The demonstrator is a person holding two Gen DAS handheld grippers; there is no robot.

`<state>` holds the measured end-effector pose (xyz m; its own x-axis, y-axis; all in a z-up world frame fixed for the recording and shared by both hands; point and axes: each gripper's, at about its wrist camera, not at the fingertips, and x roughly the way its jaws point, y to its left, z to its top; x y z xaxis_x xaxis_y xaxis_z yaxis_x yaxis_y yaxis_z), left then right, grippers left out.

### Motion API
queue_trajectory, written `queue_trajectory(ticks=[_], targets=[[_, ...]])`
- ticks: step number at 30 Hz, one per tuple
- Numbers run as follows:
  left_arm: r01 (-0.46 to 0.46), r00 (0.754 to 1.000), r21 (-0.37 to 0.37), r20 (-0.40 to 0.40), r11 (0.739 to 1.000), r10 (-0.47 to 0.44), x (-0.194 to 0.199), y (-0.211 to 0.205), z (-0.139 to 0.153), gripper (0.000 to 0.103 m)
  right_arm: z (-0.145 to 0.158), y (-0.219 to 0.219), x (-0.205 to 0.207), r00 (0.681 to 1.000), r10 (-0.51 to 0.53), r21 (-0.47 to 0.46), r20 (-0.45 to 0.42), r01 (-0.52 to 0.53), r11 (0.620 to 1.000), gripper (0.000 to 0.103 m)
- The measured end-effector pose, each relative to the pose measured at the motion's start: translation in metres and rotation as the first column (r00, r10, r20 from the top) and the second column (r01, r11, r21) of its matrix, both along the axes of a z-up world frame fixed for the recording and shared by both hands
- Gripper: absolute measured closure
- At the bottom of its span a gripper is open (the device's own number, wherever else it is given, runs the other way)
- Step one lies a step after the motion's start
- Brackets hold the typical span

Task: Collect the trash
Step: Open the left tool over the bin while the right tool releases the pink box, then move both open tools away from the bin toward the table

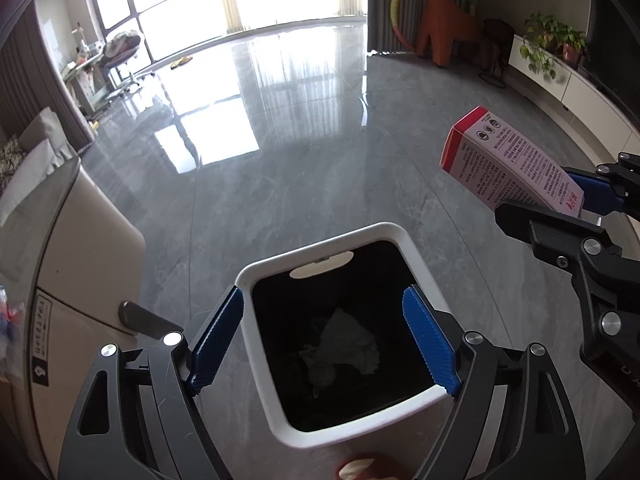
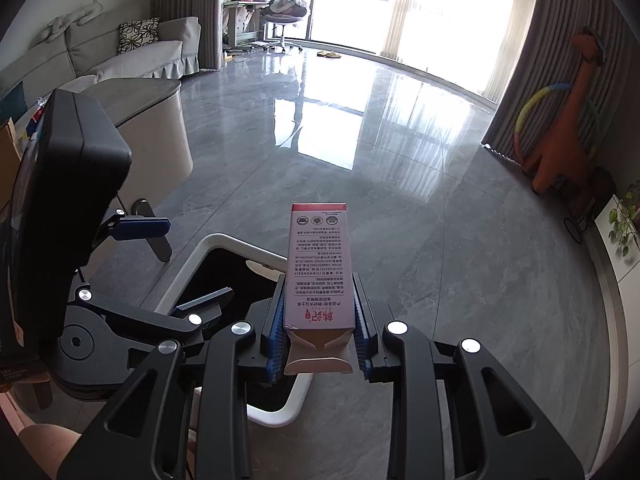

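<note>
Right tongs clamp carton | beside bin | left tongs spread

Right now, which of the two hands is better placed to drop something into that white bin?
The right. Its gripper is shut on the pink box, held beside the white bin. The left gripper hangs open and empty over the bin's opening, where crumpled paper already lies.

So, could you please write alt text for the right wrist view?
The right tool grips a pink-and-white carton beside a white-rimmed trash bin on grey floor. The open left tool is over the bin.
</note>
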<state>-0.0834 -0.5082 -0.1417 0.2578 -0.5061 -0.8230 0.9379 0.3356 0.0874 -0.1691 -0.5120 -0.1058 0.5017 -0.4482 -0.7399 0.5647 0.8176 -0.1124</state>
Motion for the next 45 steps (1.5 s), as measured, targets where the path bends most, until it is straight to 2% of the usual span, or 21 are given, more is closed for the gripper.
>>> queue_trajectory(ticks=[6, 11, 16, 25, 30, 32, 45], targets=[[-0.042, 0.999, -0.018, 0.030, 0.999, 0.043, 0.013, 0.019, 0.012, 0.021, -0.009, 0.004, 0.021, 0.999, 0.033, 0.021, 0.015, -0.033, 0.999, 0.073], [-0.070, 0.997, -0.004, 0.040, 0.998, 0.070, 0.027, 0.030, 0.008, 0.021, -0.020, 0.003, 0.038, 0.998, 0.053, 0.037, 0.024, -0.054, 0.998, 0.073], [-0.105, 0.993, 0.019, 0.048, 0.994, 0.104, 0.038, 0.038, 0.000, 0.021, -0.040, -0.002, 0.052, 0.998, 0.056, 0.067, -0.002, -0.056, 0.996, 0.073], [-0.107, 0.994, 0.029, 0.032, 0.994, 0.107, 0.045, 0.041, -0.006, 0.021, -0.069, 0.000, 0.060, 0.997, 0.053, 0.091, -0.056, -0.048, 0.995, 0.072], [-0.105, 0.994, 0.032, 0.034, 0.994, 0.104, 0.045, 0.039, -0.008, 0.021, -0.072, -0.002, 0.063, 0.996, 0.051, 0.107, -0.070, -0.044, 0.993, 0.063], [-0.108, 0.994, 0.029, 0.024, 0.994, 0.107, 0.046, 0.038, -0.007, 0.021, -0.072, -0.002, 0.063, 0.996, 0.049, 0.097, -0.077, -0.042, 0.994, 0.056], [-0.109, 0.994, -0.010, 0.031, 0.994, 0.109, 0.042, 0.044, 0.009, 0.021, -0.060, 0.003, 0.057, 0.997, 0.043, 0.075, -0.060, -0.038, 0.996, 0.051]])
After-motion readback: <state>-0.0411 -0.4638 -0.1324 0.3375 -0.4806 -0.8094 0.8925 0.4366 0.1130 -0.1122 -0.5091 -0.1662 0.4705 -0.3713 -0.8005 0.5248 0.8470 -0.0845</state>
